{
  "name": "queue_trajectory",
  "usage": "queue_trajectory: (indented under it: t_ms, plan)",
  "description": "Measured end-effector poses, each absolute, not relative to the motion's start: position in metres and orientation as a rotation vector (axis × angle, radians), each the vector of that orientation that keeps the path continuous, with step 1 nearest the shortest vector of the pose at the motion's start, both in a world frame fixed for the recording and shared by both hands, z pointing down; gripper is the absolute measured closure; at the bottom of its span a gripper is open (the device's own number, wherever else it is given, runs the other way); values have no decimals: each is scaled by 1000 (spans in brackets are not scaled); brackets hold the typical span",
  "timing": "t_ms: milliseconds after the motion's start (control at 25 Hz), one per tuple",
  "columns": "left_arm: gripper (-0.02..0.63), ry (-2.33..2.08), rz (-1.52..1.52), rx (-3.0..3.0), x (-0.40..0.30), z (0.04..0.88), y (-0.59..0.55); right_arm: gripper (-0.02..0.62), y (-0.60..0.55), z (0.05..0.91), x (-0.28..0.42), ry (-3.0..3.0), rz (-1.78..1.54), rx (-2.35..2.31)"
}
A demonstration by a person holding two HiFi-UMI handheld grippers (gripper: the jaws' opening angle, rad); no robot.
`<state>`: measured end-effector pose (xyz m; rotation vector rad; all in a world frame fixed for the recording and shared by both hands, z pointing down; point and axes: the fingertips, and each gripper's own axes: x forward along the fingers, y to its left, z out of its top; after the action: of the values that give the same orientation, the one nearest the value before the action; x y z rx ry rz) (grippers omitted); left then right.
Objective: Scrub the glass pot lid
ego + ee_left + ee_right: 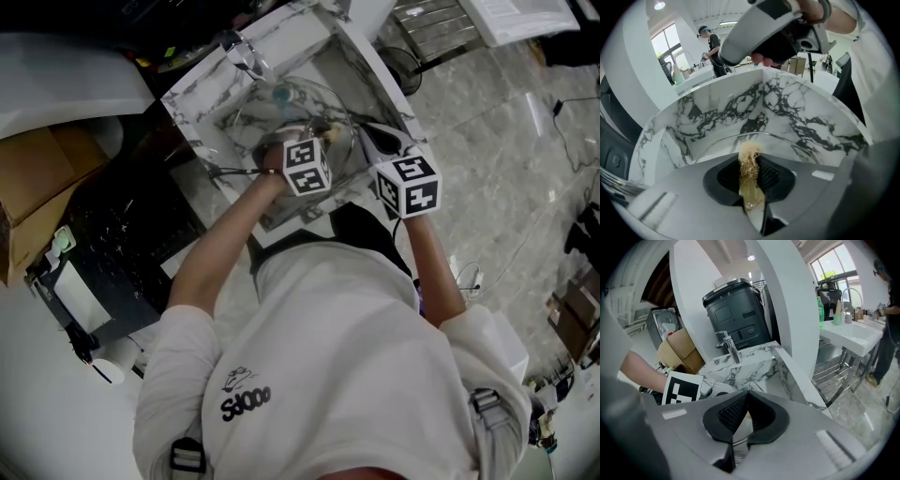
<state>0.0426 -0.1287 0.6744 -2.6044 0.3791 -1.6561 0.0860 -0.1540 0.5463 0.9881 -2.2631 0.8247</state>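
Observation:
The glass pot lid (314, 108) with a teal knob (281, 94) stands tilted in the marble sink (211, 108). My left gripper (314, 131) is shut on a frayed yellowish scrubber (750, 157), whose tuft sticks out past the pads against the lid's rim (787, 138). In its own view the left gripper (750, 164) faces the sink's veined wall (740, 108). My right gripper (364, 129) is at the lid's right side. In its own view the right gripper (746, 394) is shut on the lid's edge (736, 432), which runs between the pads.
A chrome faucet (239, 52) stands at the sink's back rim. A black dish rack (122, 244) and cardboard boxes (37, 178) lie to the left. A wire rack (441, 23) stands on the tiled floor at right. A black appliance (738, 315) is behind the faucet (729, 345).

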Motion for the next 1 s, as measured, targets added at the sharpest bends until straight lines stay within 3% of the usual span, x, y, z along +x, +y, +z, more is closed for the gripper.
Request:
queue_trajectory:
  t_ms: [520,1000]
  plan:
    - [555,-102,-1706,-2688,19,672,-41,592,-149,543,73,-2280,786,939]
    - [557,-408,-2057,-2519,-45,680,-17,592,-153,537,55,-2309,765,913]
